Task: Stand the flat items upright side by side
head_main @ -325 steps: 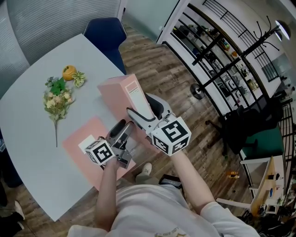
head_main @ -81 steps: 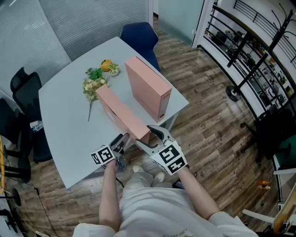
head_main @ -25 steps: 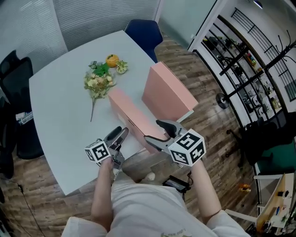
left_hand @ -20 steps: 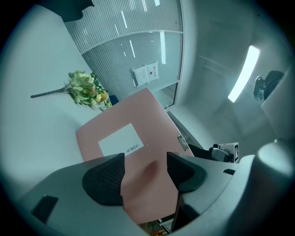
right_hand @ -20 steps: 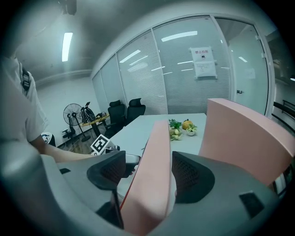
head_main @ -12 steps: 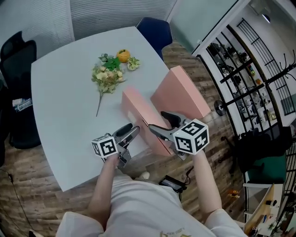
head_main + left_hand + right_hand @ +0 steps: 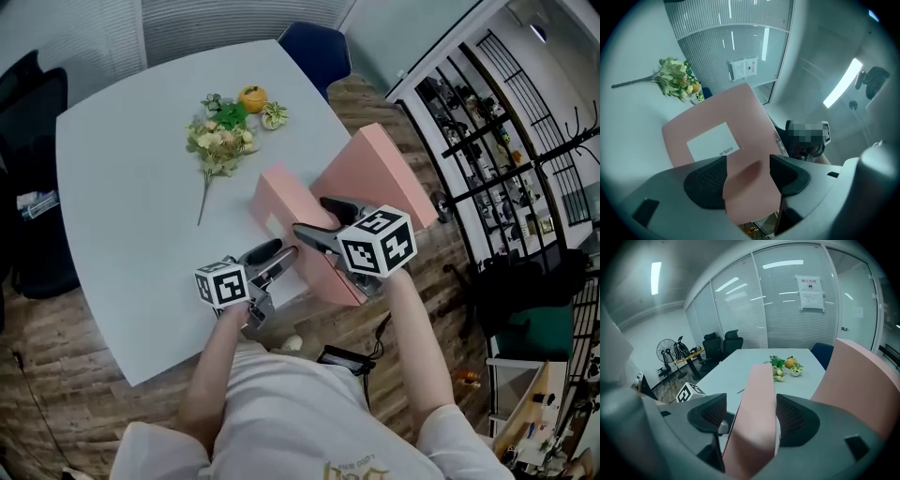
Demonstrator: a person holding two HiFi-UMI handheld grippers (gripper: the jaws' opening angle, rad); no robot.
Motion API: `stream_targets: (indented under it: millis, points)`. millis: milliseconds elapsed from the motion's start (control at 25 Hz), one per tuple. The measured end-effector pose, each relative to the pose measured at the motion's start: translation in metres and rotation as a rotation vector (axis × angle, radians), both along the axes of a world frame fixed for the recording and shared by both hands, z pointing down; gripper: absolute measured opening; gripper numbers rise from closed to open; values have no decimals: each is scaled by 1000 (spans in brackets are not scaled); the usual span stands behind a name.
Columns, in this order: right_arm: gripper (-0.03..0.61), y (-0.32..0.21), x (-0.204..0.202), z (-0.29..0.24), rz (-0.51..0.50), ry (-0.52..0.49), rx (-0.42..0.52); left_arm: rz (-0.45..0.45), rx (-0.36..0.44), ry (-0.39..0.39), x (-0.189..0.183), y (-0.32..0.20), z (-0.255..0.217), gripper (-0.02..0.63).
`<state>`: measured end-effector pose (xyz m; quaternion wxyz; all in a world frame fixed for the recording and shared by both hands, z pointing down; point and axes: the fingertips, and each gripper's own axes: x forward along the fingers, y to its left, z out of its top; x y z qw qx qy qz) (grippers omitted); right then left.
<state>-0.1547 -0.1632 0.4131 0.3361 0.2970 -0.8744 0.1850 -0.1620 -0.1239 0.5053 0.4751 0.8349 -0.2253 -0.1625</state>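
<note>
Two pink file boxes are on the white table (image 7: 122, 216). The far box (image 7: 375, 173) stands upright at the table's right edge; it fills the right of the right gripper view (image 7: 862, 380). The near box (image 7: 281, 211) stands tilted on a long edge beside it. My right gripper (image 7: 319, 217) straddles its narrow top side (image 7: 757, 399), with the jaws against both flanks (image 7: 751, 416). My left gripper (image 7: 281, 258) is open close to the box's labelled broad face (image 7: 717, 136); that face shows through the gap between its jaws (image 7: 747, 176).
A bunch of artificial flowers (image 7: 220, 141) and a small orange fruit (image 7: 251, 97) lie at the table's far side. A blue chair (image 7: 314, 47) stands behind the table and a black one (image 7: 28, 94) at its left. Wooden floor lies past the near edge.
My right gripper has moved up along the near box and onto its top side. The left gripper has come closer to the box's broad face. Much earlier the box lay flat.
</note>
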Motion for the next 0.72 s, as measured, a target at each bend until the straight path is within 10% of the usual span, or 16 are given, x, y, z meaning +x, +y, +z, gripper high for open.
stream_targets:
  millis: [720]
  points:
    - [344, -10, -3, 34, -8, 191, -4, 80, 17, -12, 9, 9, 3, 276]
